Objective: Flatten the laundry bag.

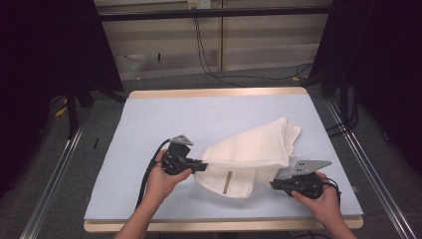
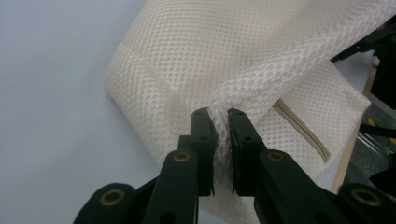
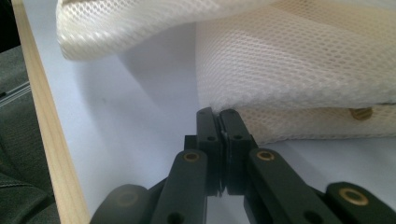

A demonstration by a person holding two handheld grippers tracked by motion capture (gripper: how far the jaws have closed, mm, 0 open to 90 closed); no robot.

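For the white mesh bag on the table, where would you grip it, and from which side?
Grip the white mesh bag at a thin edge or corner, coming in low from the person's side. The body is broad and floppy; only the bunched edge fits between jaws, as where the left tongs pinch it.

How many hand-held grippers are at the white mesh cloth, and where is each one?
2. The left hand-held gripper pinches the white mesh cloth at its left edge. The right hand-held gripper is at the cloth's lower right corner, jaws shut; cloth between them cannot be told.
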